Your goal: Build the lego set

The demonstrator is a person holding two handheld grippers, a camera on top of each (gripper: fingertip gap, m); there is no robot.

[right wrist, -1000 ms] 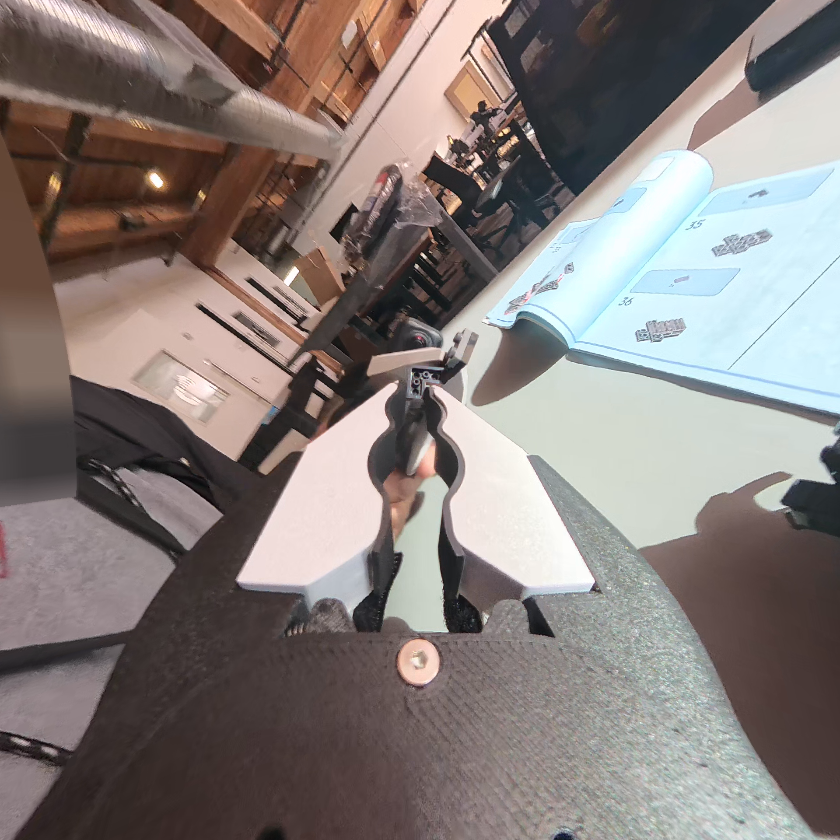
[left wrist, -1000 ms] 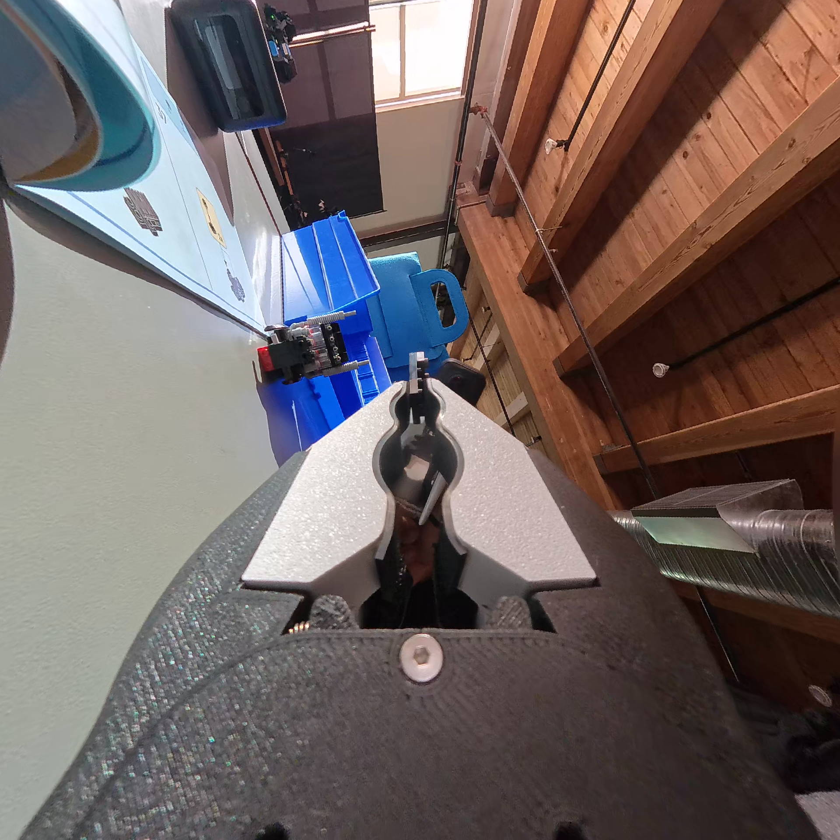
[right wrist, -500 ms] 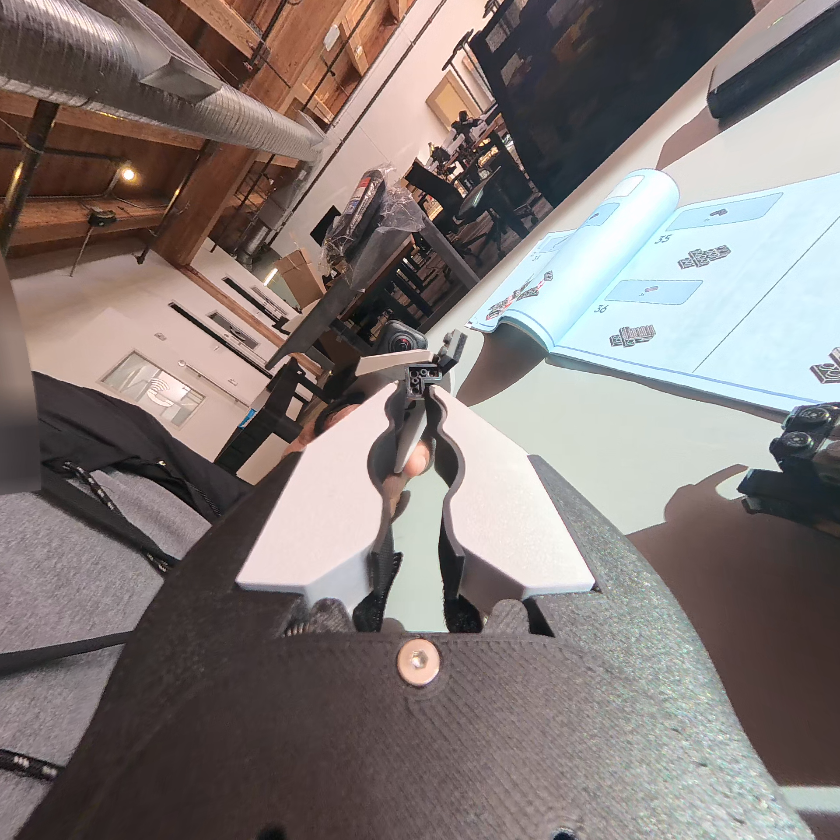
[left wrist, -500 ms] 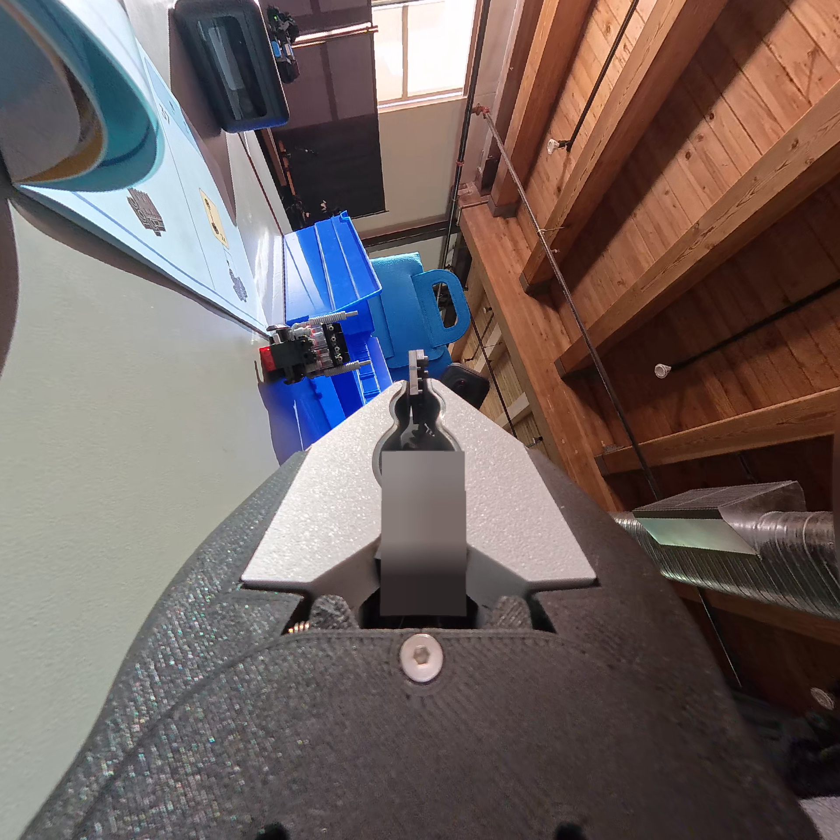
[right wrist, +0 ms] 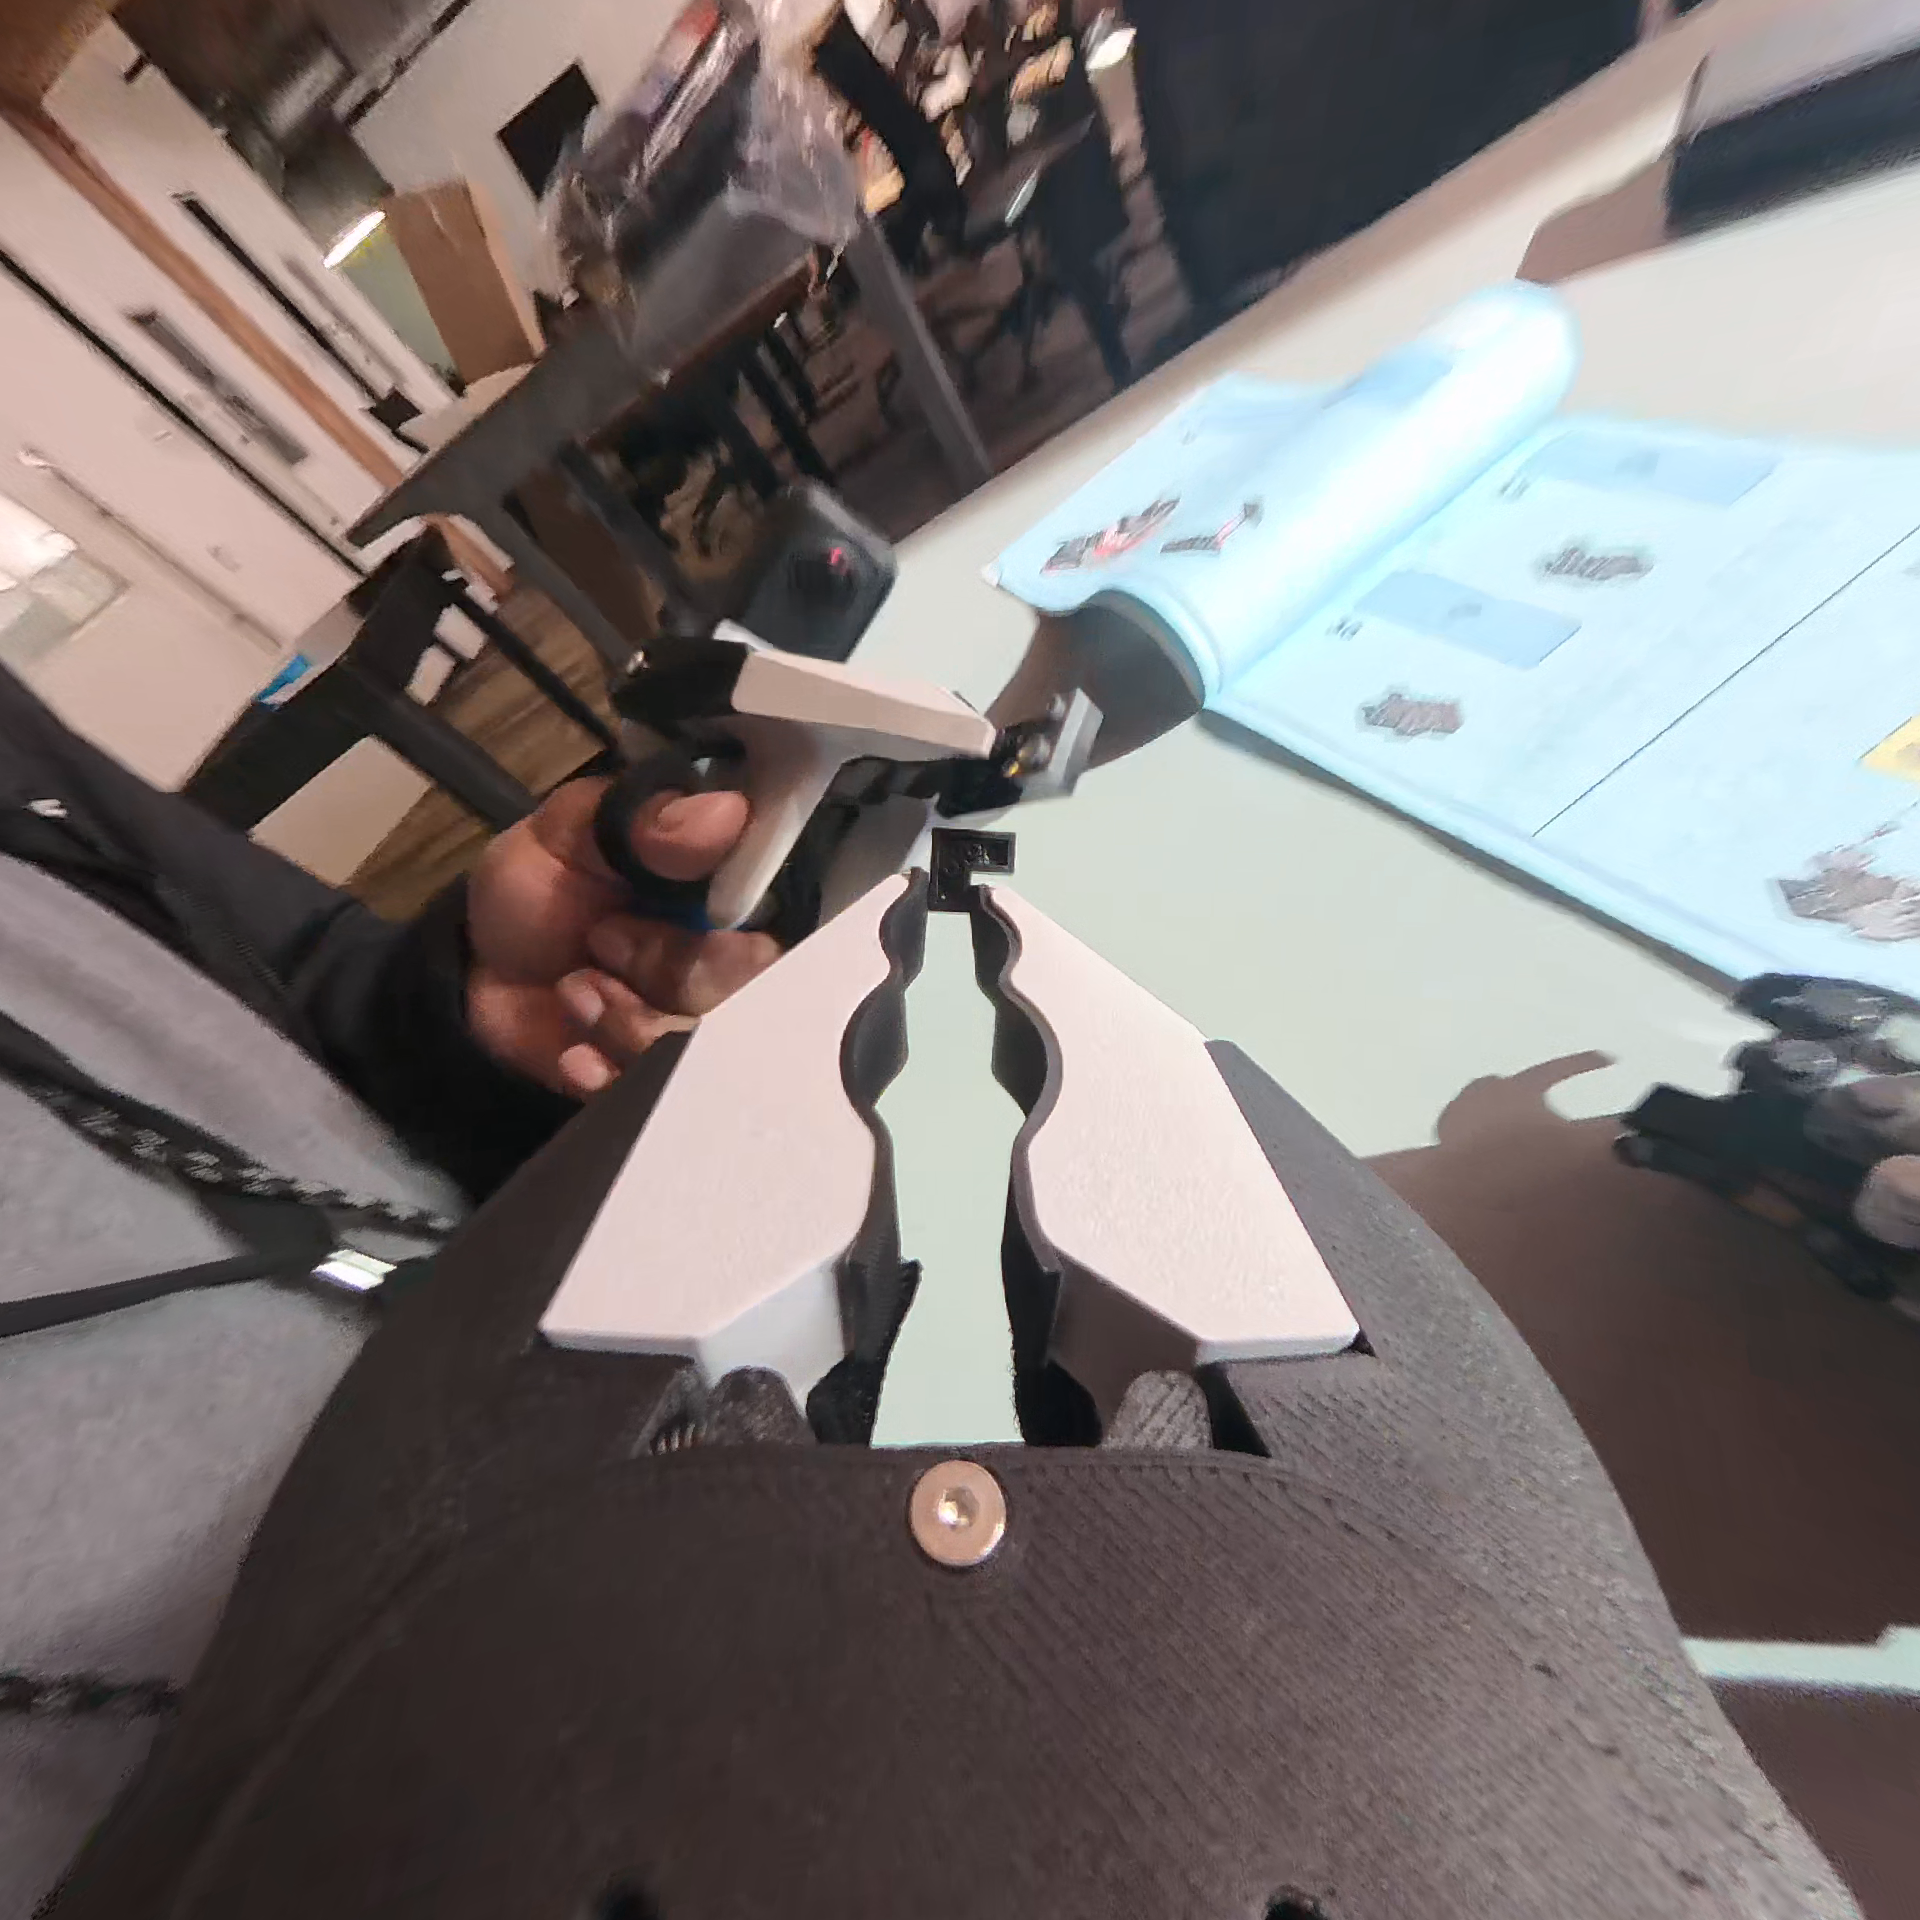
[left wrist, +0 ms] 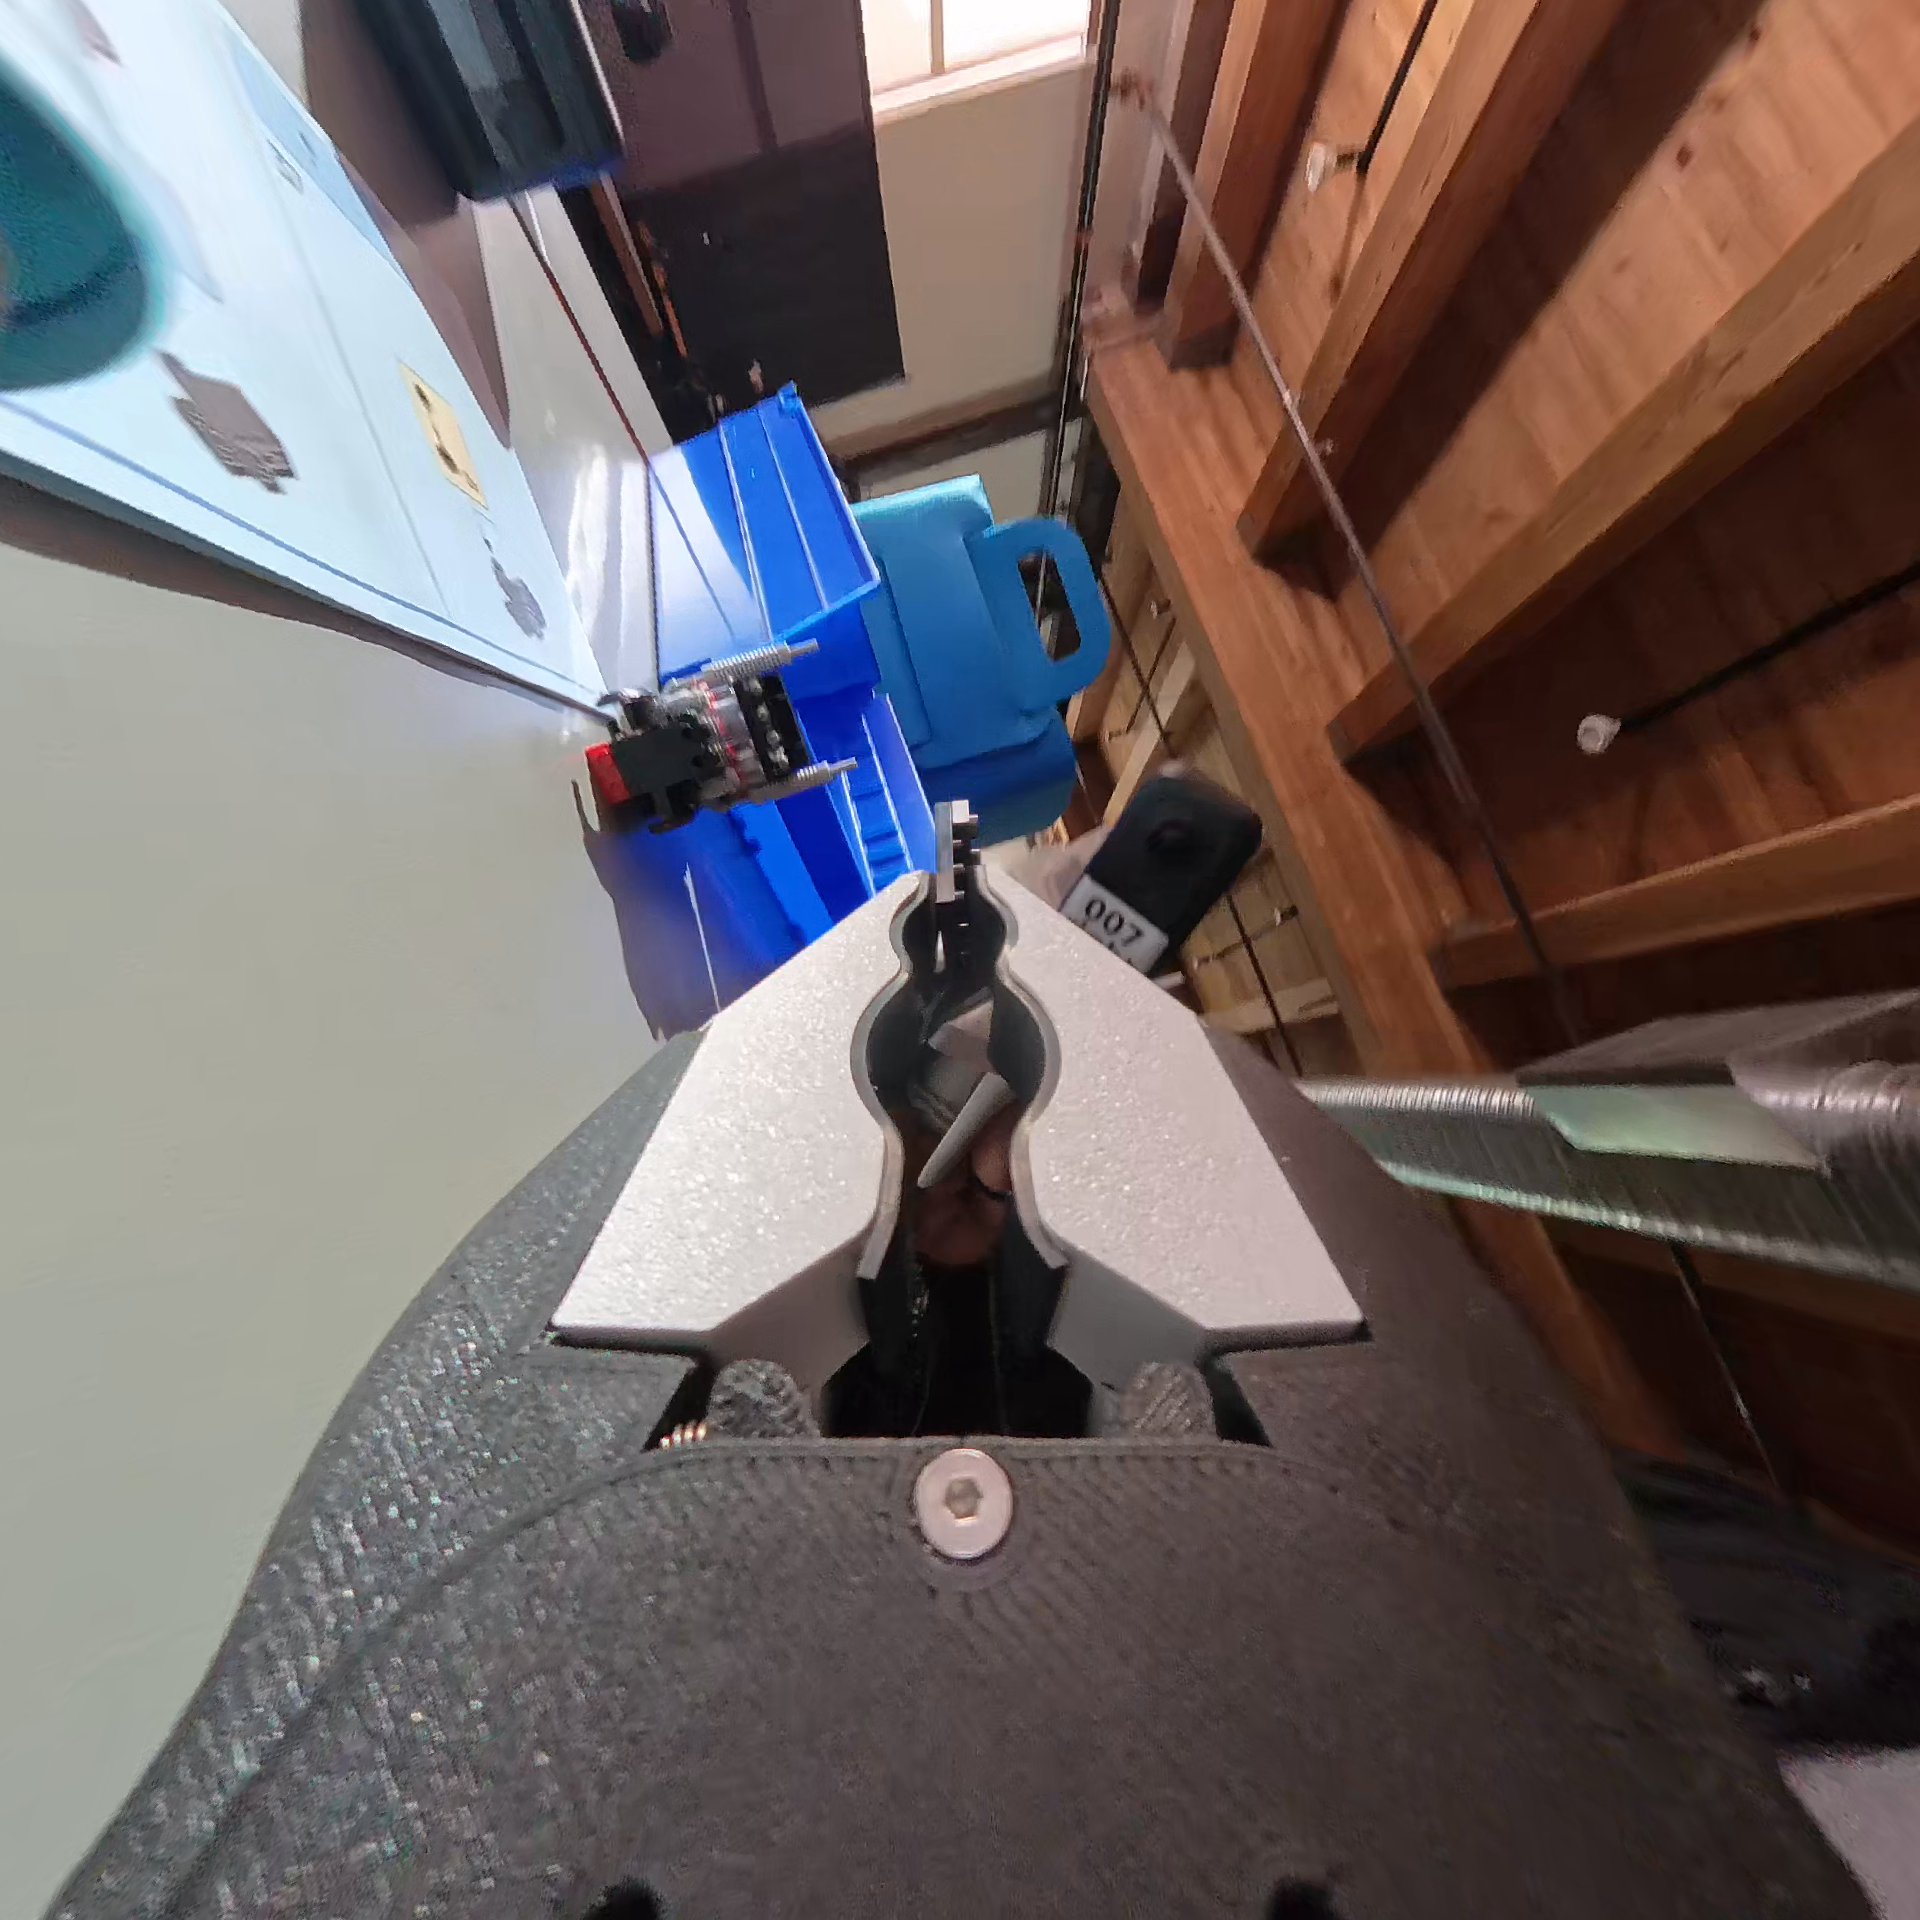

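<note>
**Two small pieces held in the air, ready to be joined**

The step in hand looks like a sub-assembly made off the table (left wrist: 260,935). In the left wrist view the left gripper (left wrist: 954,883) has its fingers together on a thin grey plate (left wrist: 952,847), held edge-on with its studs facing 3 o'clock. In the right wrist view the right gripper (right wrist: 951,896) has its fingers nearly closed on a small black L-shaped piece (right wrist: 968,857) that stands up from the tips. The left gripper shows there again at 11 o'clock from that piece, near it but apart, with a hand (right wrist: 582,925) on its trigger loop.

The partly built model (left wrist: 707,732), black and grey with a red end, stands on the table at 10 o'clock from the left fingertips, just in front of the blue bin (left wrist: 790,582). The open instruction booklet (right wrist: 1558,582) lies at 2 o'clock in the right view.

The next move probably calls for bringing the two tips together, turning the wrists so studs meet the underside squarely, then pressing without letting either thin piece twist in its grip. Both views are blurred, so the exact stud alignment cannot be told.
</note>
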